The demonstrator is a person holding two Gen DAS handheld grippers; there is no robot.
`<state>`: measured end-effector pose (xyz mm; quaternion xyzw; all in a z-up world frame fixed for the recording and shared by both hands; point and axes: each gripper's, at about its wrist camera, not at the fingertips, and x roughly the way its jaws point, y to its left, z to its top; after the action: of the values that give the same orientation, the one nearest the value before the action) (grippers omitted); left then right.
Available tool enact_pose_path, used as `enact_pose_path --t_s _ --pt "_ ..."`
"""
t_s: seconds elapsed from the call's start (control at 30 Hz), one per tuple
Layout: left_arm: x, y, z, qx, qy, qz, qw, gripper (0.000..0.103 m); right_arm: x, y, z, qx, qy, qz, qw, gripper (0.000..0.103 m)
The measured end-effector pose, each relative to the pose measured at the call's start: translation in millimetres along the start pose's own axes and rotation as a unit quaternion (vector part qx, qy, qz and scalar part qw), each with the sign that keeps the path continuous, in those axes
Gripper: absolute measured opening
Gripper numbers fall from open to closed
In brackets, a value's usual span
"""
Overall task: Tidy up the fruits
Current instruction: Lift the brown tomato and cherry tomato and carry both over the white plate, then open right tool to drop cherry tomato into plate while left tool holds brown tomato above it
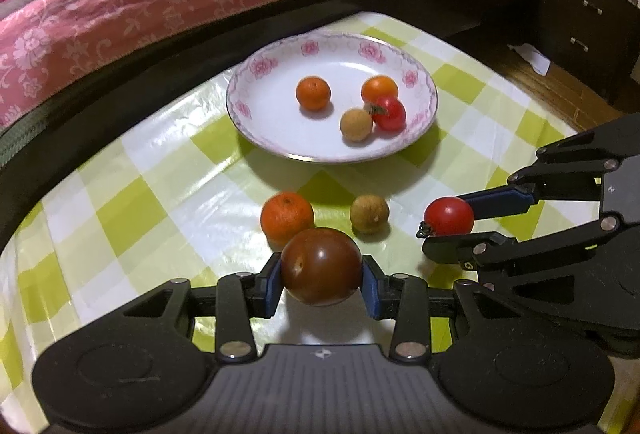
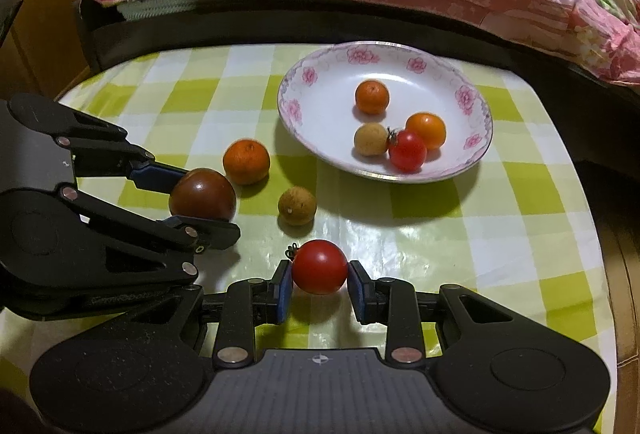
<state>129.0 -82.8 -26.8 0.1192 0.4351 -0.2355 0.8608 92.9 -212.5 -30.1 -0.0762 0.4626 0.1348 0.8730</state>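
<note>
A dark tomato is being clamped by the left hand-held gripper above the counter; a red tomato by the right hand-held gripper. Drawers are being shown only in the left wrist view.

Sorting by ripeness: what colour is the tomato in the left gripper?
Dark brownish-red tomato, clearest in the left wrist view.

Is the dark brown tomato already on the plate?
No: the dark brown tomato sits between the fingers of the left gripper, short of the plate over the checked tablecloth.
</note>
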Motion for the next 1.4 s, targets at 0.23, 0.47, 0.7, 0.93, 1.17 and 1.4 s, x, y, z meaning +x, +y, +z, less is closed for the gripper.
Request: enact_pose_path --t_s 0.23,0.47,0.7,0.93,1.17,1.4 --pt "-4.9 1.7 14.3 -0.008 -0.019 0.003 0.9998 0.046 -8.5 -4.7 12.4 0.007 -0.020 -0.006 1.000 0.026" --pt "-3.9 3.5 32.0 -0.016 -0.037 0.011 0.9991 0.046 -13.3 -12.2 24.6 0.016 -0.042 -0.025 0.999 0.026" --pt "2.5 4.6 51.6 -0.026 -0.048 0.020 0.9983 0.046 -11.3 -23.4 36.9 0.030 -0.060 -0.046 0.997 0.026" --pt "15.0 4.2 62.3 -0.029 -0.049 0.028 0.9980 0.046 -3.6 -33.0 41.0 0.039 -0.071 -0.062 0.995 0.027" --pt "24.7 5.3 65.1 -0.031 -0.047 0.034 0.9979 0.046 6.0 -39.2 42.0 0.043 -0.073 -0.067 0.994 0.026" --pt "34.8 7.9 66.9 -0.032 -0.042 0.034 0.9980 0.046 14.4 -42.6 43.7 0.045 -0.074 -0.068 0.994 0.027"
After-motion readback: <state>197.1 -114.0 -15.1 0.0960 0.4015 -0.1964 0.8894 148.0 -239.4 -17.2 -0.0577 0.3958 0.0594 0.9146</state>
